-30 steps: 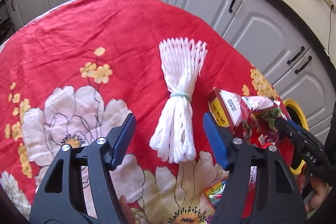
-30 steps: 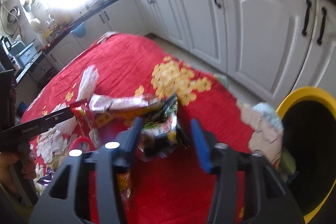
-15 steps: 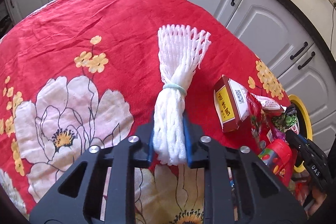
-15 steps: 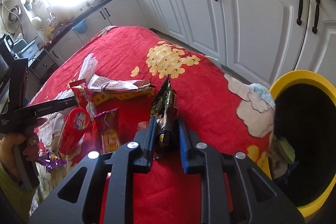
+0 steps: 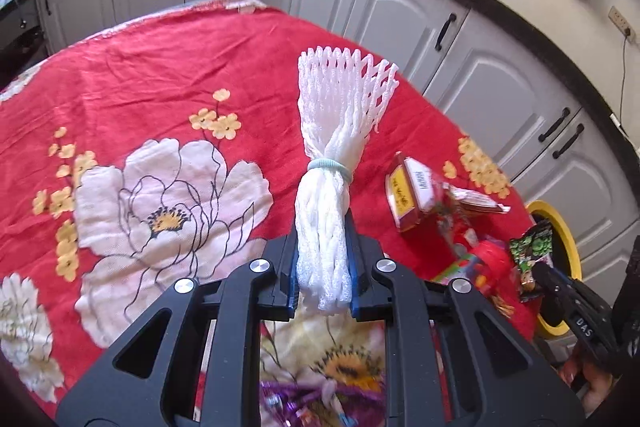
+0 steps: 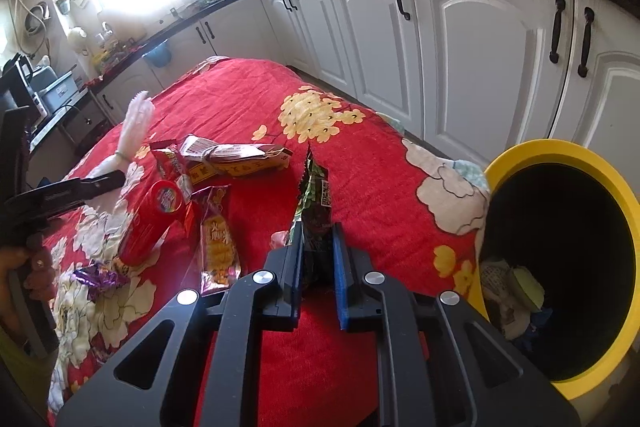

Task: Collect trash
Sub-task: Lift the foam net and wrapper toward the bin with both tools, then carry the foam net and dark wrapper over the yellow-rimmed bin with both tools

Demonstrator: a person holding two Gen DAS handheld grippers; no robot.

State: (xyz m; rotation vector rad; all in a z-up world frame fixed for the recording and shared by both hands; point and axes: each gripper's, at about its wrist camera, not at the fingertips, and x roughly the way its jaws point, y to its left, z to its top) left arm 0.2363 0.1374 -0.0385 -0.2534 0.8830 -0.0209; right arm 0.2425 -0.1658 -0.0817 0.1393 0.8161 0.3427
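Note:
My left gripper point(image 5: 322, 267) is shut on a white foam fruit net point(image 5: 340, 131) tied with a pale band, held above the red flowered tablecloth point(image 5: 160, 75). My right gripper point(image 6: 316, 259) is shut on a green and black snack wrapper point(image 6: 314, 195), lifted over the table near the yellow-rimmed trash bin point(image 6: 560, 155). The wrapper point(image 5: 534, 255) and bin point(image 5: 568, 247) also show at the right of the left wrist view. The net point(image 6: 134, 131) shows at the left of the right wrist view.
On the table lie a red and yellow box point(image 6: 236, 159), a red tube can point(image 6: 154, 219), an orange snack packet point(image 6: 218, 243) and a purple wrapper point(image 6: 98, 277). White cabinets point(image 6: 480, 59) stand behind. The bin holds some trash point(image 6: 516, 291).
My left gripper closed on the foam net and lifted it. My right gripper closed on the green wrapper and raised it off the table.

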